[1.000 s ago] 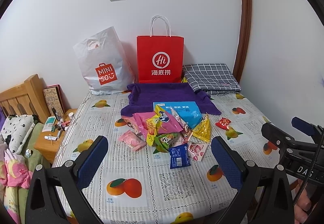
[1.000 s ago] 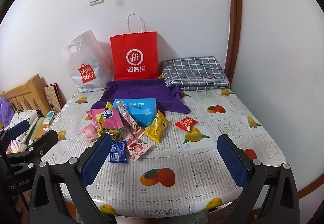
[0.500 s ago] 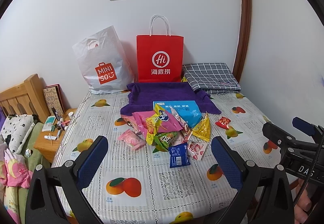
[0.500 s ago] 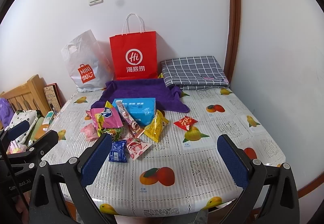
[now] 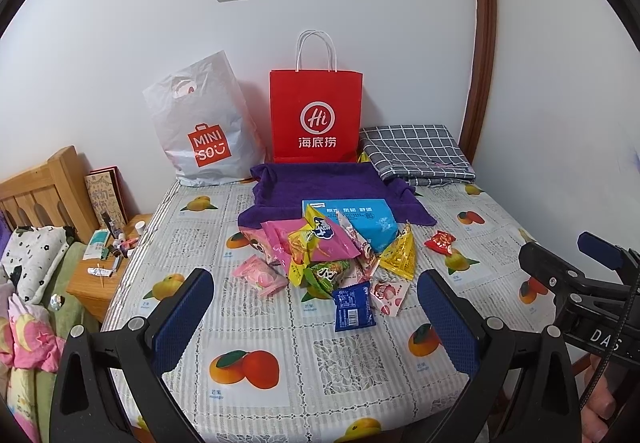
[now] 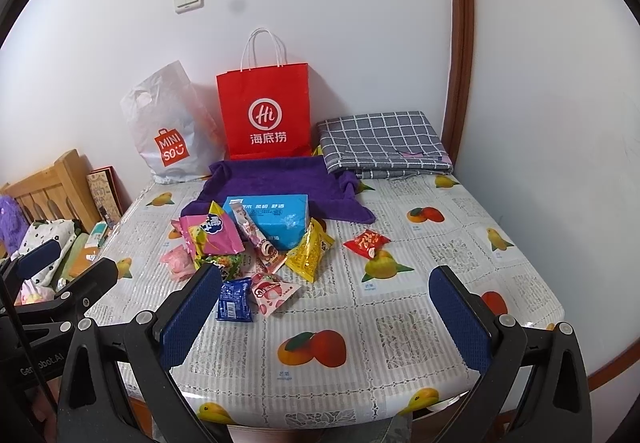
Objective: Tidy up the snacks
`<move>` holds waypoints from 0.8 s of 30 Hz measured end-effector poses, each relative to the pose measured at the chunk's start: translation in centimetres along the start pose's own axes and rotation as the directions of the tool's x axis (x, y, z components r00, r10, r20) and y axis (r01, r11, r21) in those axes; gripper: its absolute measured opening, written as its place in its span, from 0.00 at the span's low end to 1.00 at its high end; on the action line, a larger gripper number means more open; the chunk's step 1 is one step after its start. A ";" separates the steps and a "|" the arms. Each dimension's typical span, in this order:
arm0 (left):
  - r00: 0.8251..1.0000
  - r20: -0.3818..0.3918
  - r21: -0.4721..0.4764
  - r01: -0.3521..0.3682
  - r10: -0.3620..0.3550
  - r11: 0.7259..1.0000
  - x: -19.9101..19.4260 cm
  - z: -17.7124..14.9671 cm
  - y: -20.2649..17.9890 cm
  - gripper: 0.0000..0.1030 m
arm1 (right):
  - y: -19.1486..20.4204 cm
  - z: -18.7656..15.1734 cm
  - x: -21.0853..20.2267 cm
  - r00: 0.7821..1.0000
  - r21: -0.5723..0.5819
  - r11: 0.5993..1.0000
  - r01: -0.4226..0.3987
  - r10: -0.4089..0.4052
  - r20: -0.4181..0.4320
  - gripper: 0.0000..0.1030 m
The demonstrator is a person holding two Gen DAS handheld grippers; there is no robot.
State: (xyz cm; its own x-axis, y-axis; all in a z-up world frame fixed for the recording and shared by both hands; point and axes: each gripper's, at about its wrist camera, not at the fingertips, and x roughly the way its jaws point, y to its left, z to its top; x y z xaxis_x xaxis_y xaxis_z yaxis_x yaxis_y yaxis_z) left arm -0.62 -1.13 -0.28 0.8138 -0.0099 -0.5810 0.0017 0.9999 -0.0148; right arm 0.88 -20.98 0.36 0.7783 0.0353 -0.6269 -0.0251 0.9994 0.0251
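Left tool (image 5: 316,317) and right tool (image 6: 326,309) both spread wide, holding nothing, hovering over near edge of counter (image 6: 400,323); snack pile (image 6: 248,247) mid-counter against blue box (image 6: 276,217), red packet (image 6: 366,242) lying apart to its right.

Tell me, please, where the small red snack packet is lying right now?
In both views the small red snack packet lies alone on the table, right of the snack pile, beside the yellow packet.
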 end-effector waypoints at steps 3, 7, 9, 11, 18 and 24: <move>1.000 0.000 0.000 0.003 -0.003 1.000 0.0 -0.1 0.0 0.99 | 0.1 0.0 0.0 1.000 0.001 1.000 -0.001 0.001 0.000 1.00; 1.000 0.000 -0.002 0.005 -0.005 1.000 -0.1 -0.1 0.1 0.99 | 0.1 -0.1 -0.2 1.000 0.000 1.000 0.000 0.000 0.002 1.00; 1.000 0.000 -0.001 0.005 -0.005 1.000 -0.1 -0.1 0.1 0.99 | 0.1 -0.1 -0.2 1.000 0.000 1.000 -0.001 0.001 0.004 1.00; 1.000 0.000 -0.002 0.004 -0.004 1.000 -0.1 -0.1 0.1 0.99 | 0.1 -0.1 -0.2 1.000 0.000 1.000 -0.002 0.002 0.005 1.00; 1.000 0.001 -0.001 0.007 -0.007 1.000 -0.1 -0.1 0.1 0.99 | 0.1 -0.1 -0.3 1.000 -0.004 1.000 -0.001 0.001 0.008 1.00; 1.000 0.008 -0.001 0.020 -0.020 1.000 -0.1 0.1 0.2 0.99 | 0.0 0.0 -0.3 1.000 -0.004 1.000 -0.004 0.004 0.018 1.00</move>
State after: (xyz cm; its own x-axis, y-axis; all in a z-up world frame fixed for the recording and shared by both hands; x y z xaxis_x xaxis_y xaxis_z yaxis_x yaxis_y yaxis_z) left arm -0.68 -0.92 -0.11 0.8183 -0.0297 -0.5740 0.0175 0.9995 -0.0267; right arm 0.68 -20.95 0.56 0.7892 0.0392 -0.6128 -0.0307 0.9992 0.0245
